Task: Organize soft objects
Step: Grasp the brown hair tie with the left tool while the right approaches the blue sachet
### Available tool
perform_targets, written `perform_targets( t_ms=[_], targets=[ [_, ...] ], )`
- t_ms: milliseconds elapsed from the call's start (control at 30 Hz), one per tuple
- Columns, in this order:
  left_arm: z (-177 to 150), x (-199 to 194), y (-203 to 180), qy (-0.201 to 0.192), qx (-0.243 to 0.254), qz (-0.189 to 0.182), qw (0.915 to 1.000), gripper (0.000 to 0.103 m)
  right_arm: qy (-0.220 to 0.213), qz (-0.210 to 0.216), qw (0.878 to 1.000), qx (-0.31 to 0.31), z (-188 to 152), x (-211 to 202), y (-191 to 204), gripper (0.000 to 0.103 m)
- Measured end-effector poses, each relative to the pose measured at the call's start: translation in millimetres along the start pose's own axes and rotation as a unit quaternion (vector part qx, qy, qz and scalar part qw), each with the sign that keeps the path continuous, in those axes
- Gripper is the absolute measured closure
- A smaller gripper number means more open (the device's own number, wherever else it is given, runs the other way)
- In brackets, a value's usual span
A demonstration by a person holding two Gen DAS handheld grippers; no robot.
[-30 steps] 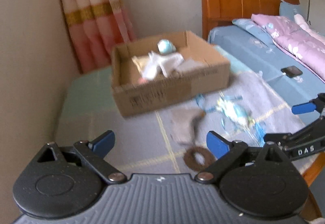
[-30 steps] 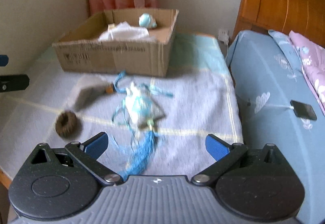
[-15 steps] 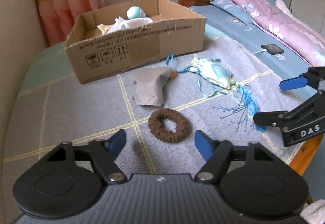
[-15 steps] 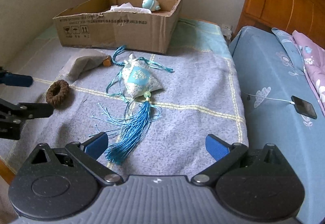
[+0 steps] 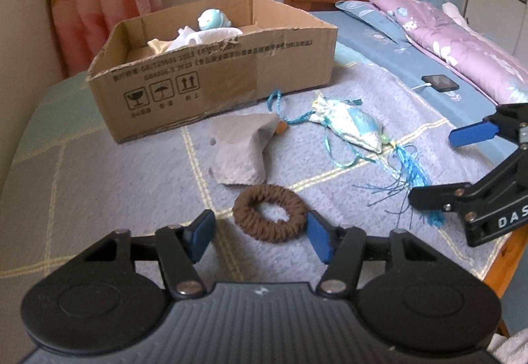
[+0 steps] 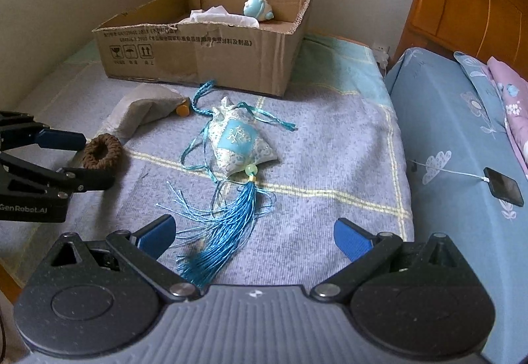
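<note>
Cardboard box (image 5: 214,80) sits at back of blanket (image 5: 115,186), w/ toy (image 5: 211,19) & cloths (image 5: 204,36) inside. In front of box: folded cloth (image 5: 241,153), sachet (image 5: 349,125) to its right. Hair tie (image 5: 270,214) lies nearest, in front of cloth. Phone (image 5: 440,82) on bed (image 5: 389,47), far right.

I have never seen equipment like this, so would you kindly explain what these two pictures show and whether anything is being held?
A person holds a handheld claw in each hand, each with a camera looking along its fingers. In the left view, the left claw has been closing around a brown hair scrunchie, not yet gripped. In the right view, the right claw hangs open above a blue tasselled sachet. A grey cloth and cardboard box also lie on the blanket.
</note>
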State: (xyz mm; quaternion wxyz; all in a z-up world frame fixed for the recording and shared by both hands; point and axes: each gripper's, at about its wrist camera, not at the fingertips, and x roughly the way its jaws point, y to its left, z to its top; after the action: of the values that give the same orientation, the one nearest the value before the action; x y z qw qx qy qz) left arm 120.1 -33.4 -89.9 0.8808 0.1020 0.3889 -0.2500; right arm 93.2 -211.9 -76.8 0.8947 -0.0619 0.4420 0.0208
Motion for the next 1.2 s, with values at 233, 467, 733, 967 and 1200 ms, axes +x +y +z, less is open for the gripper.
perform_targets(
  t_ms=[233, 467, 733, 967, 1200],
  targets=[
    [1.9, -0.1, -6.7, -0.003, -0.002, 0.000, 1.0000, 0.062, 0.007, 0.004, 1.000, -0.004, 0.5, 8.2, -4.6, 0.000],
    [1.5, -1.2, -5.4, 0.000, -0.012, 0.004, 0.9999, 0.063, -0.027, 0.024, 0.998, -0.053, 16.7, 18.3, -7.6, 0.000],
    [2.0, -1.2, -6.8, 0.002, -0.013, 0.007, 0.9999, 0.063, -0.042, 0.060, 0.994, -0.082, 39.1, 39.3, -15.0, 0.012],
    [2.3, -1.1, -6.4, 0.003, -0.013, 0.006, 0.9999, 0.062, -0.044, 0.073, 0.992, -0.095, 46.0, 52.4, -8.7, 0.018],
    [2.5, -0.9, -7.3, 0.002, -0.014, 0.006, 0.9999, 0.062, -0.034, 0.077, 0.993, -0.087, 49.8, 60.9, -5.9, 0.000]
  ],
)
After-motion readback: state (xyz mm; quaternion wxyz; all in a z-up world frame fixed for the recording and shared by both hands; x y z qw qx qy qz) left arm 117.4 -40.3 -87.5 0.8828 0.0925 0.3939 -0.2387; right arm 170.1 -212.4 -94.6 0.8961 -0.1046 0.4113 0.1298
